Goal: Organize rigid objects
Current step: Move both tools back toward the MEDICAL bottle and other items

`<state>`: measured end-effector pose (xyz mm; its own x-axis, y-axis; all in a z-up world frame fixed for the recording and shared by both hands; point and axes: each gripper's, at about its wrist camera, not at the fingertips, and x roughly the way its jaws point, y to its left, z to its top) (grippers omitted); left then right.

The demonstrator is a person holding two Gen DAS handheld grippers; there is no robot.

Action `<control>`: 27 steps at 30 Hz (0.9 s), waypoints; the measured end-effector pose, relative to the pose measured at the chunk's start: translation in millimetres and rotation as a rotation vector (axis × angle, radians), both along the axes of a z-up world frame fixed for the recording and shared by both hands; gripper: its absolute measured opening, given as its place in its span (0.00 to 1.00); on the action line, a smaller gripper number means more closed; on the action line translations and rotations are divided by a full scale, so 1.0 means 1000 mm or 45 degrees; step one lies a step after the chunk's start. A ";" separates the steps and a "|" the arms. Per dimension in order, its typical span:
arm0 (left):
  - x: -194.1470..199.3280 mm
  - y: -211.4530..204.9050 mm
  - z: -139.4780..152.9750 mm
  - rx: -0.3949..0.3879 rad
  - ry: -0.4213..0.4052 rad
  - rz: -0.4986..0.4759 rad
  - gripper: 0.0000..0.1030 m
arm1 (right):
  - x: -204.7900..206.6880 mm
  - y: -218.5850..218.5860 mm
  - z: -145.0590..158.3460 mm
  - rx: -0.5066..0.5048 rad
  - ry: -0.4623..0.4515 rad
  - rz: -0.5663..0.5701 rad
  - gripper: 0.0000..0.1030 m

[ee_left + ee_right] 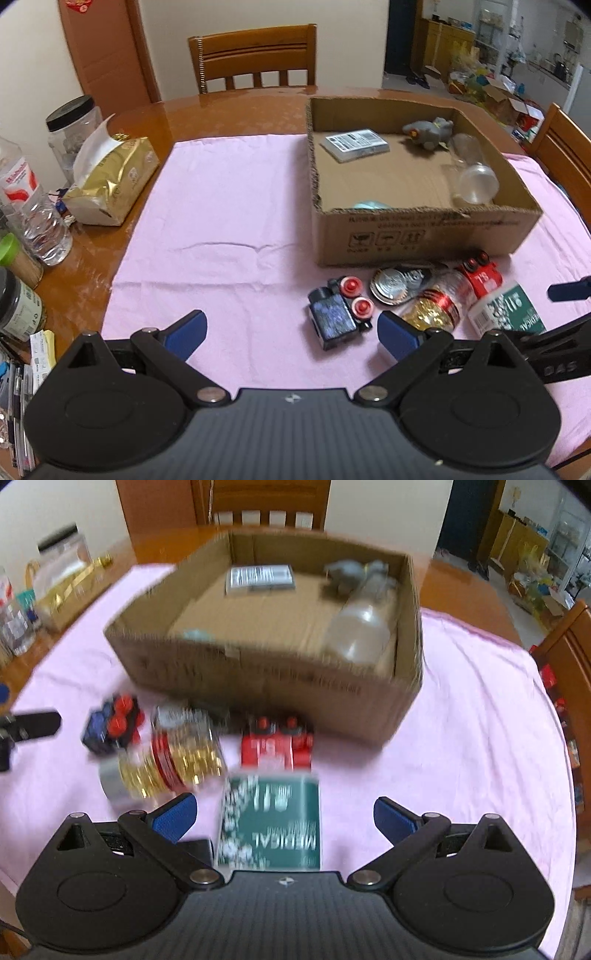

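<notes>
The glossy brown wooden surface (236,110) is round-edged and mostly covered by a thin, creased pink cloth (221,221). Toward the far right of the cloth sits a shallow open cardboard box (424,236) with raw corrugated edges and printed symbols on its near wall. Inside it, a clear plastic bottle (476,177) lies on its side along the right wall, a grey plush toy (430,131) sits in the far right corner, and a flat rectangular grey packet (354,144) with a printed label lies near the far left corner. At the left edge of the surface stands a gold foil tissue pack (114,181) with a white sheet sticking up. On the cloth just in front of the box's near wall is a close cluster: a flat green-and-white medical carton (269,823) nearest the right tool, a clear cylindrical jar (173,764) of gold-wrapped pieces with a red band lying on its side, a boxy red toy car (277,747) on its side, and a dark blue toy car (340,314) with red wheels, tipped over. The left tool (291,332) has its blue-padded fingers wide apart, empty, low over the cloth near the blue car. The right tool (284,819) is likewise spread wide, its fingers either side of the carton without touching it.
</notes>
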<state>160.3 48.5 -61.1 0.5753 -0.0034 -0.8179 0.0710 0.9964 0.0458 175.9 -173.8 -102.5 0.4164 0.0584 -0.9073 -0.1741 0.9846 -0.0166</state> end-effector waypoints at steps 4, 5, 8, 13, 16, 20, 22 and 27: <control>-0.003 -0.004 0.001 -0.001 -0.011 -0.049 0.95 | -0.009 -0.009 -0.007 -0.016 0.033 -0.056 1.00; -0.003 -0.005 0.000 -0.006 -0.012 -0.065 0.95 | -0.012 -0.013 -0.008 -0.004 0.040 -0.077 1.00; -0.006 -0.012 0.001 -0.011 -0.017 -0.127 0.95 | -0.018 -0.022 -0.008 -0.001 0.048 -0.133 1.00; -0.014 -0.028 0.003 0.007 -0.027 -0.223 0.95 | -0.028 -0.038 -0.009 -0.009 0.043 -0.175 1.00; -0.022 -0.041 0.005 0.012 -0.028 -0.277 0.95 | -0.031 -0.052 -0.009 0.010 0.037 -0.194 1.00; -0.034 -0.063 0.007 0.028 -0.021 -0.344 0.95 | -0.029 -0.075 -0.014 0.017 0.038 -0.208 1.00; -0.039 -0.073 0.005 0.014 -0.003 -0.379 0.95 | -0.029 -0.085 -0.017 -0.003 0.028 -0.209 1.00; -0.048 -0.099 -0.005 -0.024 0.063 -0.467 0.95 | -0.035 -0.103 -0.023 0.059 0.031 -0.124 1.00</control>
